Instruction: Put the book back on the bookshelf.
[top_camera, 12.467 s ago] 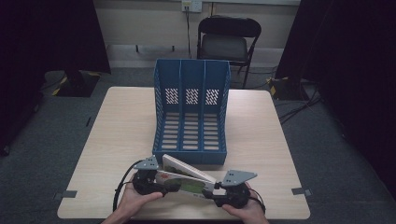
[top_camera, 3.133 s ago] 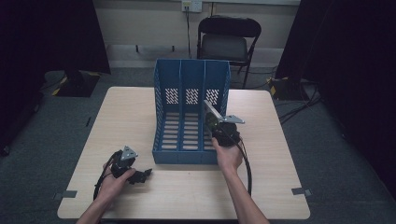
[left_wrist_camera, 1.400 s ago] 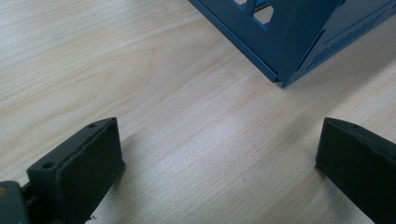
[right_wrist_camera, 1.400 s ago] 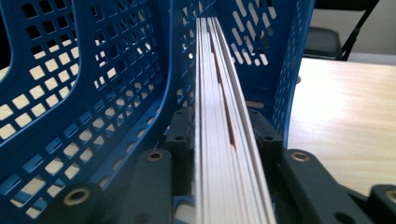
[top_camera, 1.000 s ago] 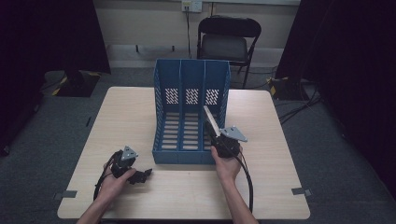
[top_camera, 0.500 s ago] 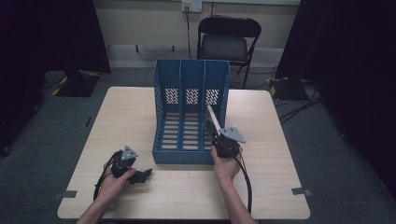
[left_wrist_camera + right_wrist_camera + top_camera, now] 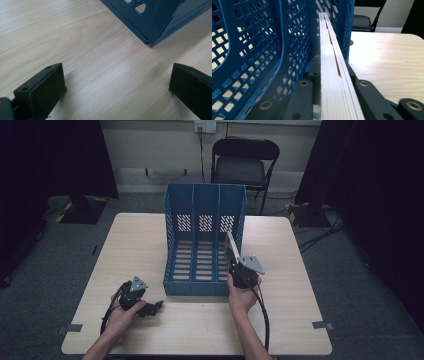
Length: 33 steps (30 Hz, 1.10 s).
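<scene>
Now the thin book (image 7: 330, 62) stands on its edge, partly inside the right slot of the blue file rack (image 7: 205, 240), pinched by the right claw (image 7: 235, 265). Next, push it deeper and let go. Left claw (image 7: 156, 307) rests spread on the counter (image 7: 140, 235).

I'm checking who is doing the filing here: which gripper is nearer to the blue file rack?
The right. The right gripper is at the blue file rack, holding a booklet edge-on in its rightmost slot. The left gripper rests open on the table, apart from the rack's front left corner.
</scene>
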Tool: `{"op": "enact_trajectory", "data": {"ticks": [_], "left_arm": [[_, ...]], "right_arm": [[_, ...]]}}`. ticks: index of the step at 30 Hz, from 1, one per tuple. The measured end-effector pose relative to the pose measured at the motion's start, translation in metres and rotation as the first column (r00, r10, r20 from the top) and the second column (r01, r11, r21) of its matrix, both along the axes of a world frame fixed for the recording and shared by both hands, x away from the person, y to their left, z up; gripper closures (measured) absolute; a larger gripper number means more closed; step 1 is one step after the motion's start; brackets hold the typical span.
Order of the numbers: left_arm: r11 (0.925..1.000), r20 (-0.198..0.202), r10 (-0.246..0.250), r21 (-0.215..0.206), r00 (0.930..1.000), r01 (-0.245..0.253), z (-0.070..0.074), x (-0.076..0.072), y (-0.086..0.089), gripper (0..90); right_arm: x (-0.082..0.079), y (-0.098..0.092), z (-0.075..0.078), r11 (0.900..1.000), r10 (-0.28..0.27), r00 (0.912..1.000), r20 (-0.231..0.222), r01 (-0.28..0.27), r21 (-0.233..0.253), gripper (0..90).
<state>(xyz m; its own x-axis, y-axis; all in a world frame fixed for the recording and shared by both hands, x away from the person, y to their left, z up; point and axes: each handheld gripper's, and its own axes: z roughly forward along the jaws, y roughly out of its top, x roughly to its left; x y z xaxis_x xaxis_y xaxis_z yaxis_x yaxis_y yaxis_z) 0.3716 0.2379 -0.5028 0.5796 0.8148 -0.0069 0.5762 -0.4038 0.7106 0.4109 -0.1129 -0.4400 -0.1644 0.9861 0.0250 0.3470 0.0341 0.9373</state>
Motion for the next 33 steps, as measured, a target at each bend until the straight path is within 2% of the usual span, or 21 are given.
{"op": "enact_trajectory", "data": {"ticks": [6, 9, 11, 12, 15, 22, 27, 29, 33], "left_arm": [[1.0000, 0.004, 0.001, 0.002, 1.0000, -0.001, 0.0001, -0.0002, -0.0001, 0.0], [1.0000, 0.008, 0.005, 0.002, 1.0000, -0.005, -0.0001, -0.0007, -0.0004, 0.3], [0.9997, 0.004, -0.012, 0.022, 0.9999, 0.012, 0.0007, -0.0008, 0.0005, 0.3], [1.0000, 0.003, 0.000, 0.001, 1.0000, 0.000, -0.0001, -0.0013, -0.0009, 0.3], [1.0000, 0.003, -0.001, 0.002, 1.0000, 0.001, 0.0000, -0.0012, -0.0008, 0.3], [1.0000, 0.000, -0.003, 0.000, 1.0000, 0.003, -0.0001, -0.0011, -0.0008, 0.0], [1.0000, 0.001, -0.002, 0.001, 1.0000, 0.002, -0.0001, -0.0011, -0.0009, 0.0], [0.9999, -0.001, -0.008, 0.008, 1.0000, 0.008, 0.0001, -0.0008, -0.0004, 0.0], [1.0000, 0.000, -0.007, 0.001, 1.0000, 0.007, -0.0001, -0.0003, -0.0016, 0.0]], "right_arm": [[-0.0002, 0.0038, 0.0001, 0.998, -0.068, 0.9975, 0.019, 0.068, 0.000, 76.4], [0.0010, 0.0035, -0.0015, 0.997, -0.077, 0.9970, 0.011, 0.076, 0.012, 76.3], [0.0006, 0.0034, -0.0016, 0.996, -0.085, 0.9963, 0.015, 0.085, 0.013, 76.3], [0.0004, 0.0034, -0.0017, 0.996, -0.089, 0.9959, 0.016, 0.089, 0.015, 76.3], [0.0005, 0.0035, -0.0018, 0.996, -0.094, 0.9955, 0.014, 0.093, 0.015, 76.2], [0.0020, 0.0020, -0.0023, 0.998, -0.055, 0.9983, -0.020, 0.055, -0.002, 75.1], [0.0038, 0.0007, -0.0018, 0.999, -0.041, 0.9989, -0.023, 0.041, -0.002, 73.4], [0.0044, 0.0008, -0.0013, 0.999, -0.038, 0.9991, -0.020, 0.038, -0.019, 73.0], [0.0090, 0.0000, 0.0009, 0.999, -0.032, 0.9992, -0.024, 0.032, 0.000, 71.4]]}}
